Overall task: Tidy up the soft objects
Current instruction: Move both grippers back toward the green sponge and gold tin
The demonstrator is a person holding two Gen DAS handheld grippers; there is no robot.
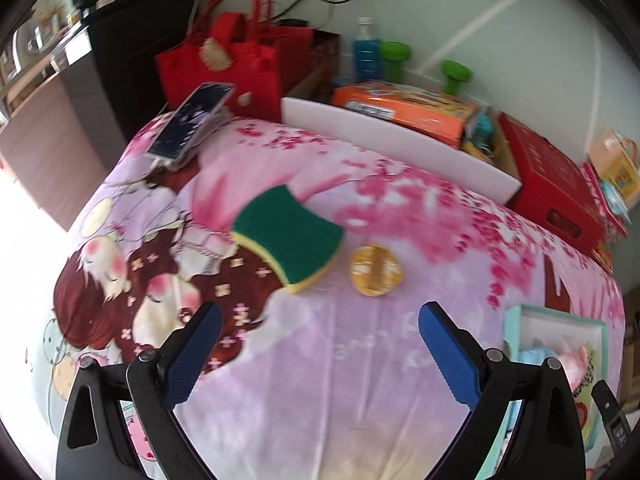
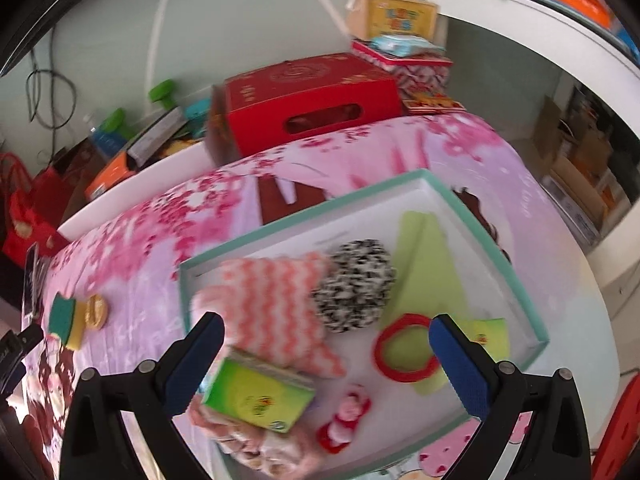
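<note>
Two wide, empty claws over a pink cartoon-print blanket on a bed.

Left wrist view: the fleecy blanket (image 1: 320, 360) fills the frame; a green-and-yellow sponge (image 1: 288, 238) lies at centre, a round golden pack (image 1: 375, 270) just right of it, and the left claw (image 1: 320, 354) gapes at the bottom.
Right wrist view: the right claw (image 2: 326, 364) gapes low over a teal-rimmed white box (image 2: 516, 276) at centre-right, which holds a fuzzy pink zigzag cloth (image 2: 276, 312), a speckled scrubber ball (image 2: 354, 286) and a red ring (image 2: 406, 348).

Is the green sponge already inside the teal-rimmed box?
No, the green sponge lies on the pink blanket beside a round yellow item, outside the box.
</note>
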